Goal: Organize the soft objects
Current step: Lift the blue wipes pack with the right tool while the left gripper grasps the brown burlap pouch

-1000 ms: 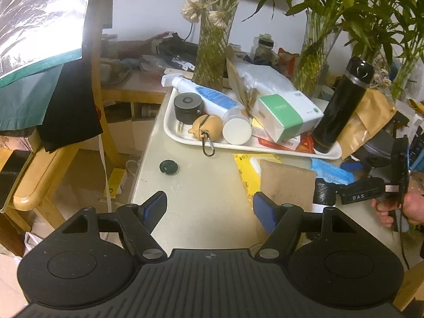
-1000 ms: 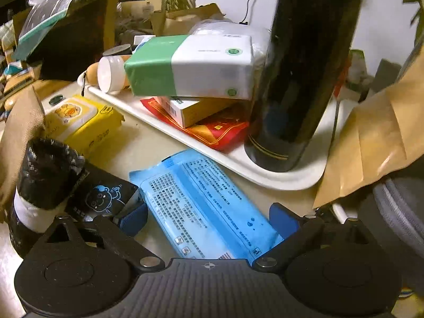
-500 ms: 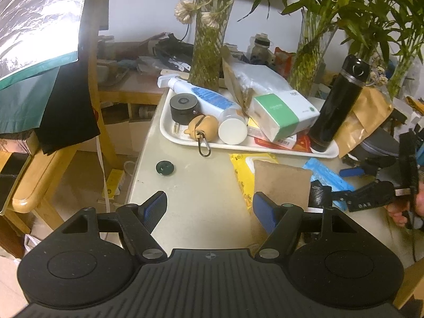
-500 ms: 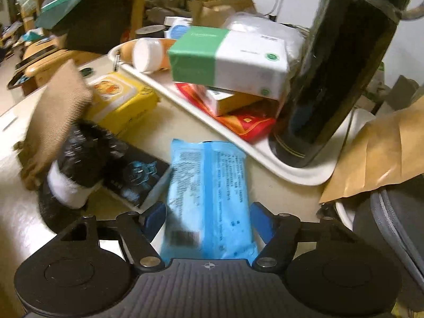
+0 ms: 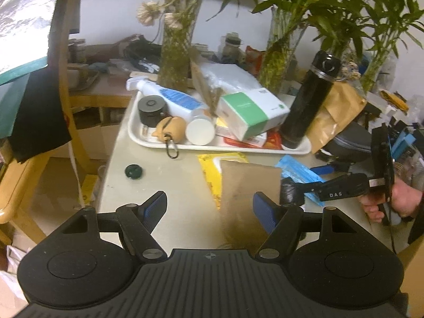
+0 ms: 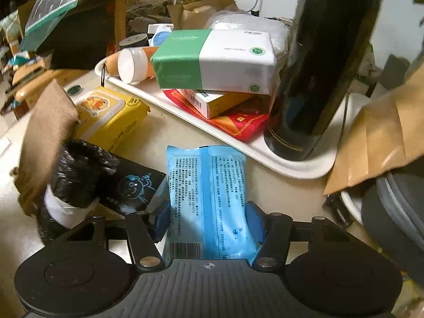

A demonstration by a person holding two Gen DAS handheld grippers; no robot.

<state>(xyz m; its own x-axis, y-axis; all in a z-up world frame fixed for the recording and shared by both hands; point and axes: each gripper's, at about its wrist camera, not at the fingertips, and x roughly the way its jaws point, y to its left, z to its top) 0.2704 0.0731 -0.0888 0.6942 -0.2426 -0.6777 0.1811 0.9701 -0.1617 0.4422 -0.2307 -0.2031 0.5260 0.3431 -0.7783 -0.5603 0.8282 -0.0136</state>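
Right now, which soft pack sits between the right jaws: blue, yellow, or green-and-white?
The blue plastic wipes pack, flat on the table. The yellow pack lies farther left; the green-and-white one is on the tray.

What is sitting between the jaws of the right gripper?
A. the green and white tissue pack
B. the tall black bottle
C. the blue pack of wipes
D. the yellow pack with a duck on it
C: in the right wrist view the blue pack of wipes lies lengthwise between the two blue pads of the right gripper, which press against its sides.
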